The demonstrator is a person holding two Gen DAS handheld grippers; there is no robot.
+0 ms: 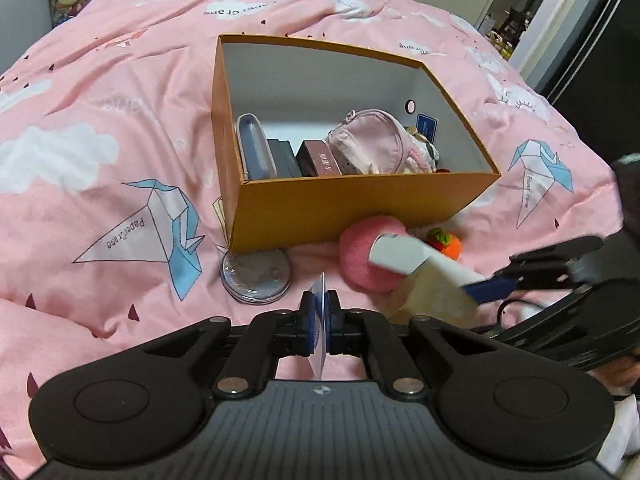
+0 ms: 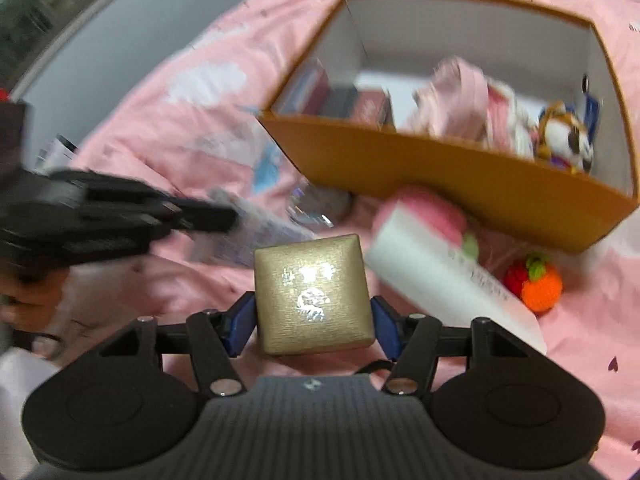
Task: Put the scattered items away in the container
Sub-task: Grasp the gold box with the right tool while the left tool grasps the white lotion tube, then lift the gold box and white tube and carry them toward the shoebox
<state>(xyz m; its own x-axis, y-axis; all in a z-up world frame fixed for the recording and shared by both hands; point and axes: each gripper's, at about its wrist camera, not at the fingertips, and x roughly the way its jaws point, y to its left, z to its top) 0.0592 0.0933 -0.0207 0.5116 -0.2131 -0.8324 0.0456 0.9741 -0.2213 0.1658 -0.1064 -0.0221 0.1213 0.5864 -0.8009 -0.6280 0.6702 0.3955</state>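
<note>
Orange cardboard box (image 1: 360, 204) sits on the bed ahead of the left tongs (image 1: 320, 320), already part filled. Those tongs are clamped on a thin card (image 1: 321, 292), held edge-on. A round clear case (image 1: 256, 276) lies just ahead to their left, a pink pad (image 1: 360, 260) and an orange crocheted fruit (image 1: 450, 242) ahead to their right against the box wall. The card is slim and could slip or twist out on the way over.

From the right wrist, the right tongs (image 2: 316, 322) grip a gold cube-shaped box (image 2: 314, 296) by its sides; it could slide on smooth faces. A white sheet (image 2: 440, 280) lies just right of it. The pink quilt (image 2: 188, 128) is soft and rumpled; a doorway shows beyond.
</note>
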